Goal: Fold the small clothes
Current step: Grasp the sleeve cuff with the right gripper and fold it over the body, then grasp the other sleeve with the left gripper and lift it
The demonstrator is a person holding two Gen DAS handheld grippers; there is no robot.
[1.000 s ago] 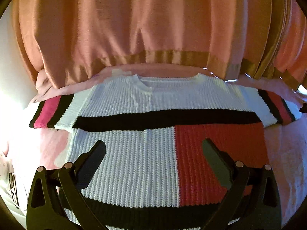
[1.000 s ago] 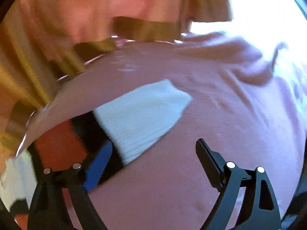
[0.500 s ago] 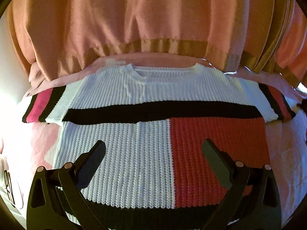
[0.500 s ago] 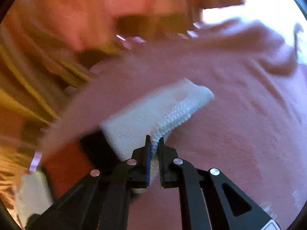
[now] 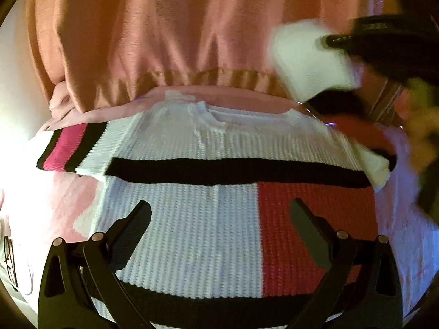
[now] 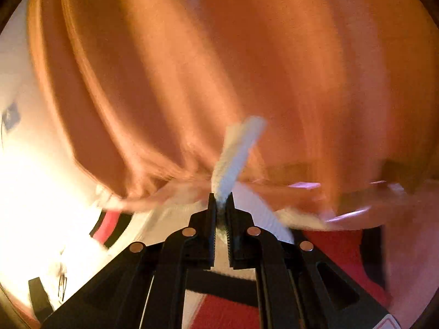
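A small knit sweater [image 5: 192, 219], white with black stripes and a red block, lies flat on a pink cover [image 5: 406, 233]. Its left sleeve [image 5: 74, 150] lies spread out. My left gripper [image 5: 219, 219] is open and empty, hovering over the sweater's lower body. My right gripper [image 6: 221, 205] is shut on the white cuff of the right sleeve [image 6: 238, 148]. It holds that sleeve [image 5: 307, 57] lifted above the sweater's right shoulder, and the right gripper [image 5: 329, 41] shows blurred in the left wrist view.
An orange curtain [image 5: 178, 27] with a darker hem hangs along the far edge behind the sweater. A bright white wall [image 5: 11, 68] is at the left. The person's hand [image 5: 422, 142] is at the right edge.
My right gripper closed on the right sleeve's cuff, then lifted it up and swung it inward over the sweater. My left gripper stayed open over the body.
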